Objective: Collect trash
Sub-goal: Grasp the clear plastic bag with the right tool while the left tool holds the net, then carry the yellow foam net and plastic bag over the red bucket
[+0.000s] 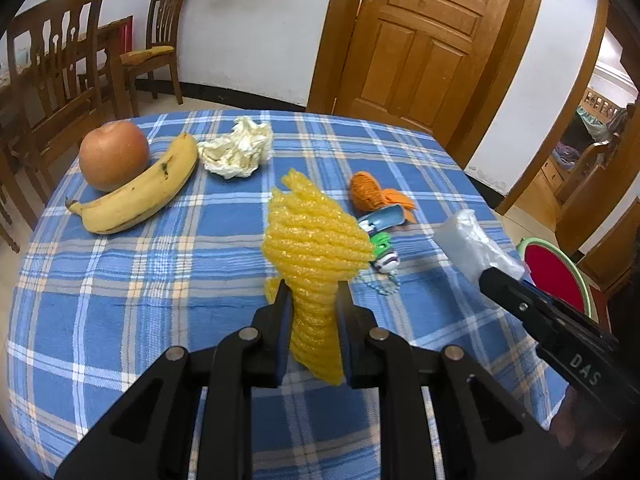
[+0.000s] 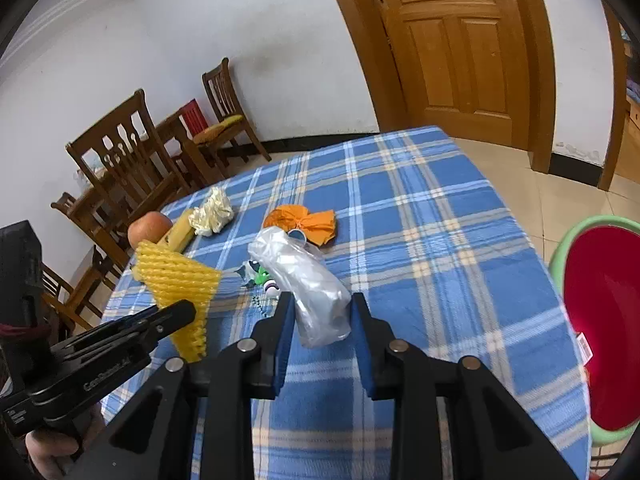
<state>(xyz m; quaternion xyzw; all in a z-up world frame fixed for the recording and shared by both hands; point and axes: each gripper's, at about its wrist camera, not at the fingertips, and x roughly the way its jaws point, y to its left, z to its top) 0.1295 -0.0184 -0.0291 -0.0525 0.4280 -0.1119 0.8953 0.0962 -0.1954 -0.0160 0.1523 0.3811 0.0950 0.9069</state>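
A: What has the left tool (image 1: 312, 292) got?
B: Its jaws are pinched on the yellow foam net (image 1: 312, 240), which stands up between them above the desk (image 1: 160, 280)

A: And the right tool (image 2: 320, 300)?
B: Narrowed onto a clear plastic bag (image 2: 308, 280), held between its pads and lifted off the cloth

A: Beyond them?
B: An orange wrapper (image 2: 302, 222) and small toy (image 1: 384, 256) just past the tools, crumpled paper (image 1: 238, 148), a banana (image 1: 140, 188) and an apple (image 1: 114, 156) farther left; a red bin (image 2: 604, 320) sits beside the desk at the right
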